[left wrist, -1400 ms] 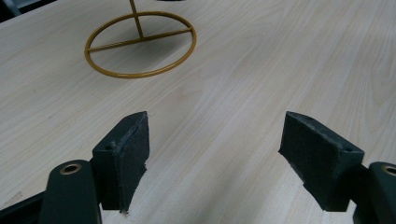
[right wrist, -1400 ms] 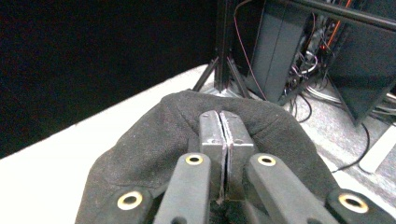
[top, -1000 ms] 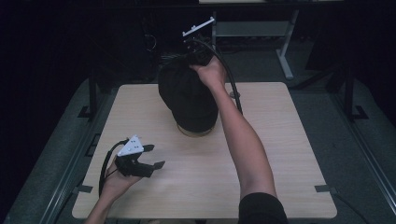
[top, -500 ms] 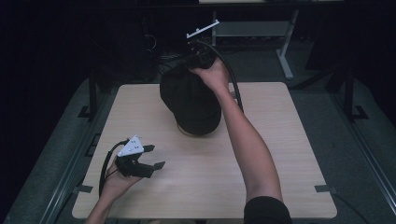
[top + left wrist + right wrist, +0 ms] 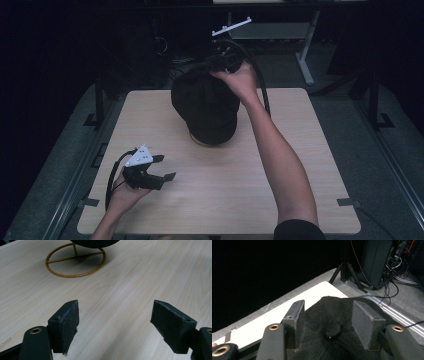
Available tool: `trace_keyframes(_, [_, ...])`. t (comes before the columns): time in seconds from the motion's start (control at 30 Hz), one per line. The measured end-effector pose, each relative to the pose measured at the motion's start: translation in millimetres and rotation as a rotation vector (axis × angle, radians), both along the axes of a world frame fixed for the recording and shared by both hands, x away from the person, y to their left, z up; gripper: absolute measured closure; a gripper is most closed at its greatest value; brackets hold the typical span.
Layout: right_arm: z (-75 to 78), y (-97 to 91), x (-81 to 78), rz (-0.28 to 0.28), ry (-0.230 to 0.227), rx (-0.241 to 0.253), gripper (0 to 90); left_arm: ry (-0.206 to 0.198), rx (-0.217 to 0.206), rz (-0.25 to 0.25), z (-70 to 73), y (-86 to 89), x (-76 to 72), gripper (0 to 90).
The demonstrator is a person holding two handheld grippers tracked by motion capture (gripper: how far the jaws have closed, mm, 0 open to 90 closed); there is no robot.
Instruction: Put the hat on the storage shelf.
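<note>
A black cap (image 5: 205, 107) sits on a gold wire stand (image 5: 75, 276) at the back middle of the wooden table (image 5: 225, 200). My right gripper (image 5: 207, 67) hovers over the cap's rear crown. In the right gripper view its jaws (image 5: 329, 305) have just been opening and now stand apart on either side of the cap's top button (image 5: 332, 331), pads clear of the fabric. My left gripper (image 5: 166, 167) rests low at the table's front left, open. In the left gripper view, bare wood shows between its fingertips (image 5: 115, 305), with the stand ahead of them.
The table ends just behind the cap, with dark floor beyond. A dark equipment rack with cables (image 5: 382, 262) and black stand legs (image 5: 347, 272) lie past the far edge. A white desk leg (image 5: 305, 60) stands at the back right.
The right gripper's jaws have opened off the cap's crown, and the hand has drifted right and slightly up. The left hand has not moved.
</note>
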State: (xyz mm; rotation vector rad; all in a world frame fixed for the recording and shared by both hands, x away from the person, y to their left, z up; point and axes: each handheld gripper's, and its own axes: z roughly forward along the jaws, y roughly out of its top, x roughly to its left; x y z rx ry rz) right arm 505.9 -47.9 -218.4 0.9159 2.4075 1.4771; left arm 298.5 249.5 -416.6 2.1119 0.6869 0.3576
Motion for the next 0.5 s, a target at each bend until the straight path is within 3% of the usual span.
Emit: trace_keyframes(0.5, [-1.6,-27.1,-17.5,-0.009,0.002,0.029,36.5,-0.003,0.007,0.003,-0.6,-0.1,0.6,21.3])
